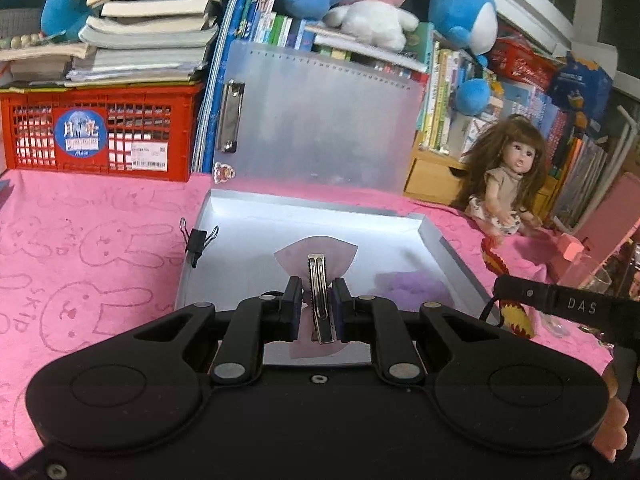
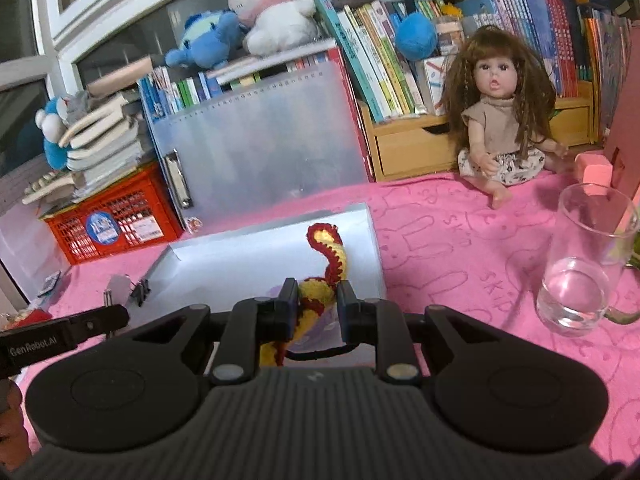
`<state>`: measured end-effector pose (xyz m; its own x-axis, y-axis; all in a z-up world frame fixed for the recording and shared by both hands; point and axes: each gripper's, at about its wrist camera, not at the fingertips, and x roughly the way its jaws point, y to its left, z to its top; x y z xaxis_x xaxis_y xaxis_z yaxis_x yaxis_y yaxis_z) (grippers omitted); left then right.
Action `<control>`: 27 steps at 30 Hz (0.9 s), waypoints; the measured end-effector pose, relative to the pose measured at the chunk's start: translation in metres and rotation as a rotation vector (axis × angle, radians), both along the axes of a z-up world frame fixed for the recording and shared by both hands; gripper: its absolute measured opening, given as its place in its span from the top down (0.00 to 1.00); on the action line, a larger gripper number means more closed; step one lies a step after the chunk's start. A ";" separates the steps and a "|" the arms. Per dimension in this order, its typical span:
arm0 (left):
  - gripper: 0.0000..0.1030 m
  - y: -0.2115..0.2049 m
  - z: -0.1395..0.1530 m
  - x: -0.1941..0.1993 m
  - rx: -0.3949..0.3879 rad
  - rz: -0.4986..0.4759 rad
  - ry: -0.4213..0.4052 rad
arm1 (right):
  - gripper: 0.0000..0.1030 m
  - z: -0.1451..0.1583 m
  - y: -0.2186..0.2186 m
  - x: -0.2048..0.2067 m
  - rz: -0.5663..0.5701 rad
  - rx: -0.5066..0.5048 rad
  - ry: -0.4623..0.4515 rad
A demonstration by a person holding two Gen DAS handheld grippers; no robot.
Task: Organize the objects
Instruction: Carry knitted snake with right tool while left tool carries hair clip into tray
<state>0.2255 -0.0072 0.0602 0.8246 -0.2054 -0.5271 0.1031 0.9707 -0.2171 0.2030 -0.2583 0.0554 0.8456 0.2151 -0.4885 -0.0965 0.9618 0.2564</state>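
**A:** Where do things stand?

**B:** The left tool (image 1: 316, 304) is clamped on a metal hair clip (image 1: 319, 294) with a pale pink bow, held over the near part of the open white box (image 1: 430, 227). The right tool (image 2: 318, 306) is clamped on a red and yellow crocheted piece (image 2: 328, 258), which curls up past its fingers above the same box, towards the right side.

**A:** So both go in the box?

**B:** That's my reading. The box lies on the pink cloth of the bench (image 1: 100, 240), with its clear lid (image 1: 320, 120) standing up at the far side.

**A:** How should they be put down?

**B:** Lower each one close to the box floor before letting go, so nothing bounces out. Keep the two tools apart, since they are near each other. The clip is thin and stiff and should lie flat; the crocheted piece is soft and has a dark cord hanging from it that could catch on the near edge.

**A:** What's in the box already?

**B:** A soft purple thing (image 1: 404, 286) lies near the right side. A black binder clip (image 1: 198, 238) grips the left wall. The glass (image 2: 580, 264) on the right holds a little water, so stay clear of it.
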 end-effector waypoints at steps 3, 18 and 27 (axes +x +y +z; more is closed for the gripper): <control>0.86 0.001 -0.007 0.011 0.001 0.010 0.027 | 0.76 -0.007 0.003 0.010 0.006 -0.014 0.037; 0.86 -0.004 -0.039 0.048 0.003 0.020 0.142 | 0.76 -0.035 0.024 0.045 0.038 -0.063 0.140; 0.86 -0.002 -0.047 0.063 -0.010 0.029 0.176 | 0.77 -0.046 0.017 0.056 0.061 0.005 0.185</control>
<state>0.2884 -0.0094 0.0136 0.7257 -0.1887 -0.6616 0.0345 0.9704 -0.2389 0.2589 -0.2409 0.0098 0.7266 0.2665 -0.6333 -0.1057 0.9541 0.2803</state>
